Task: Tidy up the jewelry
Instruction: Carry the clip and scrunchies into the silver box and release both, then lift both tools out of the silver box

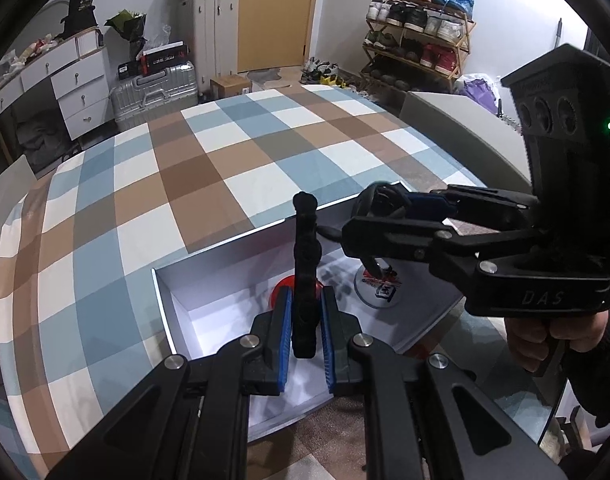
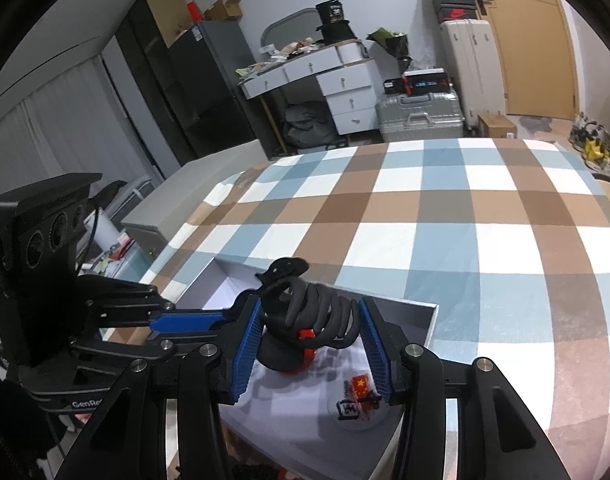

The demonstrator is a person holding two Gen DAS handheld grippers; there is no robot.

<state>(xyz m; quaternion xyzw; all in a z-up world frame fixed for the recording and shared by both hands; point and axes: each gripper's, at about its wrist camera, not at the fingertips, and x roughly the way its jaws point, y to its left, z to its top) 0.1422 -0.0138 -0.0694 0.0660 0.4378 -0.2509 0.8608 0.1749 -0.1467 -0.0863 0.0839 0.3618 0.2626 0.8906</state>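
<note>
An open white box (image 1: pixel 173 304) lies on the checked tablecloth; it also shows in the right wrist view (image 2: pixel 431 320). My left gripper (image 1: pixel 305 332) is shut on a black beaded bracelet (image 1: pixel 305 264) that stands upright above the box. My right gripper (image 2: pixel 311 340) is shut on a black claw hair clip (image 2: pixel 313 312) and holds it over the box; in the left wrist view the right gripper (image 1: pixel 369 216) reaches in from the right. In the box lie a red round item (image 2: pixel 307 356) and a round white badge (image 2: pixel 357 404) with a red flag print.
The checked tablecloth (image 1: pixel 233 152) covers the table beyond the box. A white chair back (image 1: pixel 457 120) stands at the table's right side. Suitcases (image 1: pixel 153 92), a white drawer unit and a shoe rack (image 1: pixel 417 36) stand behind.
</note>
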